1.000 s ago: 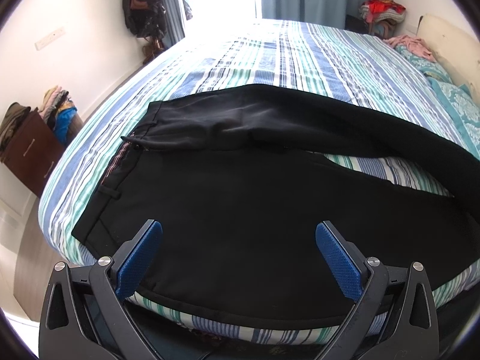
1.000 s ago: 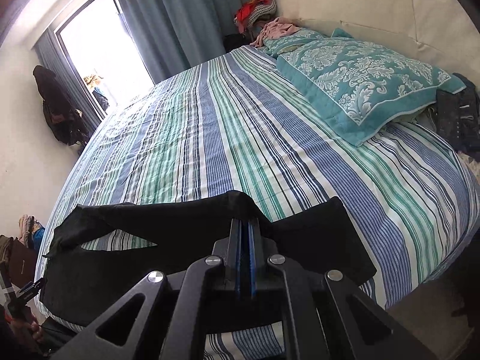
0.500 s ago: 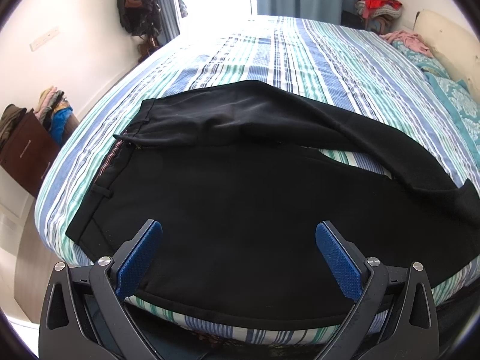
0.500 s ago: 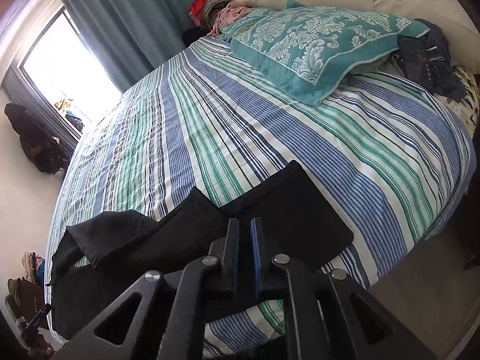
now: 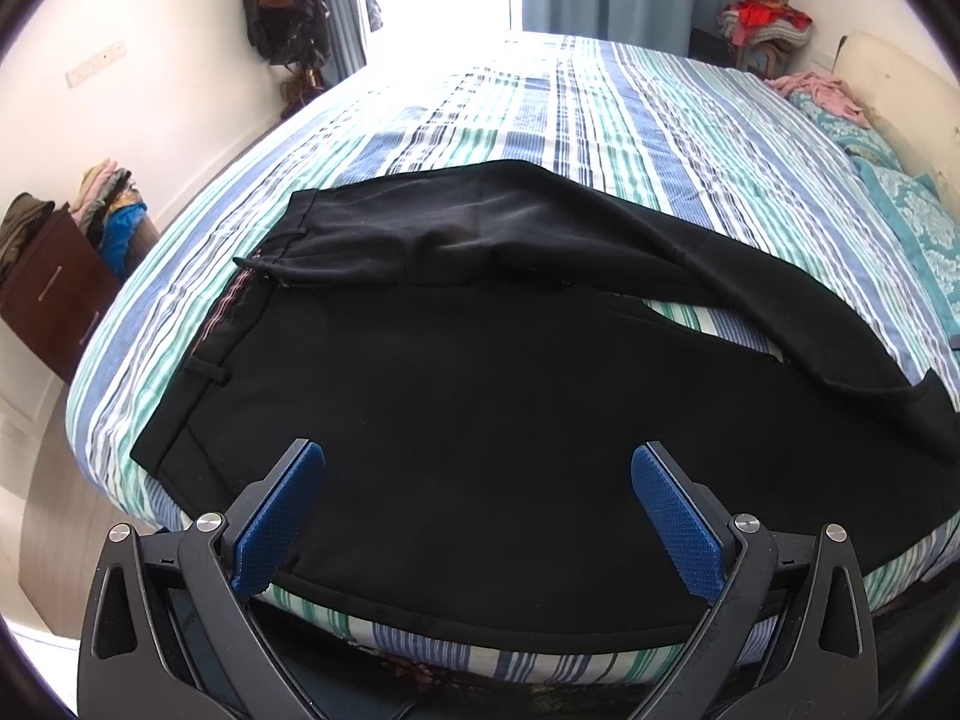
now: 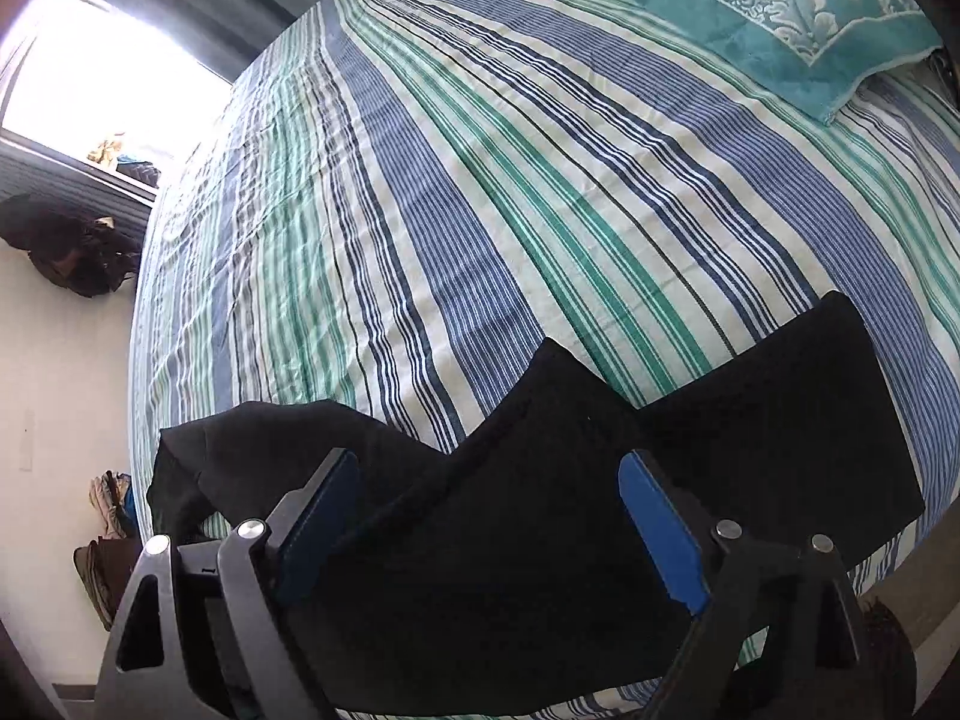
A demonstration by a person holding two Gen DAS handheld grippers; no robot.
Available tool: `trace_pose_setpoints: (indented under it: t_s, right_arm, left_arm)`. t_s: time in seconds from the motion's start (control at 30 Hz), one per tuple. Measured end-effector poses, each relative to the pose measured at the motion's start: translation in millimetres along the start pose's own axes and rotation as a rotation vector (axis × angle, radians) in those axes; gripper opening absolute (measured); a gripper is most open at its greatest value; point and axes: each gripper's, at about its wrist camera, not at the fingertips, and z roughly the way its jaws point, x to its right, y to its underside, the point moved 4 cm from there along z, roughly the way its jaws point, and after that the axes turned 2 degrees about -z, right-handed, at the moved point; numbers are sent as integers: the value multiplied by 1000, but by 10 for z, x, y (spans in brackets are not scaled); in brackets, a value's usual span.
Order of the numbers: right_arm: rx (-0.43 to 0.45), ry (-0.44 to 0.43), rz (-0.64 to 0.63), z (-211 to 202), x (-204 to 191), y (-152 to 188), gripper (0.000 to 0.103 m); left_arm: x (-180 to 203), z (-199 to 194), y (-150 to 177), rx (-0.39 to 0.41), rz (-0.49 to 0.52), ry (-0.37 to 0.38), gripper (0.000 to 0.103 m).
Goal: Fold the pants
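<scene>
Black pants [image 5: 480,408] on striped bed [image 5: 600,114], left claw [image 5: 477,516] spread above.

The left gripper [image 5: 477,513] is hovering with its two fingers [image 5: 279,516] spread wide apart, blue pads facing inward, gripping nothing. The black finger mounts are sitting low in the left wrist view, level with each other. The right gripper [image 6: 489,519] is likewise presenting both fingers [image 6: 657,531] spread apart, with nothing clamped between the pads. Its frame is appearing slightly tilted in the right wrist view.
</scene>
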Motion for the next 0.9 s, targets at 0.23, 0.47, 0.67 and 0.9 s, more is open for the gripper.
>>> trace_pose_setpoints:
  t_s: [0.23, 0.47, 0.67, 0.9]
  right_arm:
    - [-100, 418, -33, 661, -76, -164, 67]
    - [-32, 259, 88, -14, 500, 529, 61]
    - [-50, 49, 255, -223, 804, 976, 62]
    - [-80, -265, 507, 17, 850, 1175, 63]
  left_arm:
    - [-175, 15, 50, -14, -43, 5, 103]
    - [-441, 12, 105, -14, -110, -3, 103]
    - [-285, 40, 94, -18, -70, 18, 103]
    - [-276, -37, 100, 0, -58, 13, 103]
